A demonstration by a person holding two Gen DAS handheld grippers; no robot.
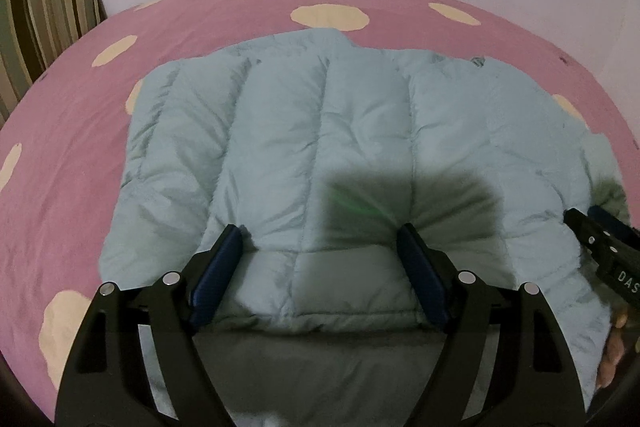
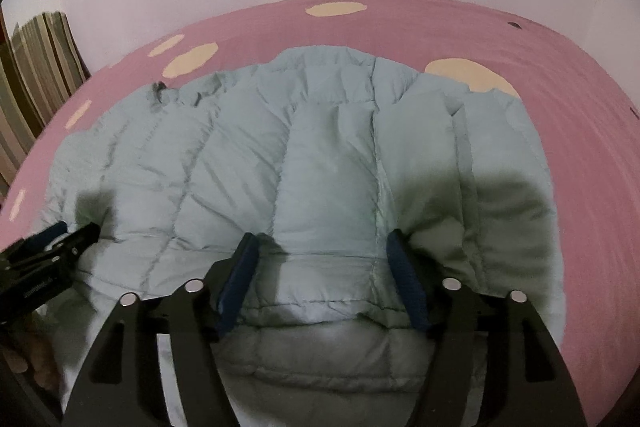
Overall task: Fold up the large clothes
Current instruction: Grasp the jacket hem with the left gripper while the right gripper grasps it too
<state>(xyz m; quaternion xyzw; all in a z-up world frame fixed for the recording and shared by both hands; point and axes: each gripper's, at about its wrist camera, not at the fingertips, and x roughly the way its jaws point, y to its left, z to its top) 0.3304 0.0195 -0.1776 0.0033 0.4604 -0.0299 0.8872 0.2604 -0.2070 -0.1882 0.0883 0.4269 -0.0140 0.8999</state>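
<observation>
Pale blue quilted fabric fills both views: a puffer jacket point(image 1: 320, 131) is spread on a pink bed sheet point(image 1: 72, 155) with cream spots. The left gripper point(image 1: 320, 247) is set over the near hem, jaws wide apart, padding bulging between them. The right gripper point(image 2: 324, 251) straddles the hem likewise, jaws spread; whether the pads press cannot be told. The jacket's near edge is hidden beneath both tools. A striped cushion point(image 1: 44, 11) is cut off far left.

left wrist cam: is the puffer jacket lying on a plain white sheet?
No, the light blue puffer jacket lies on a pink bedsheet with cream spots.
</observation>
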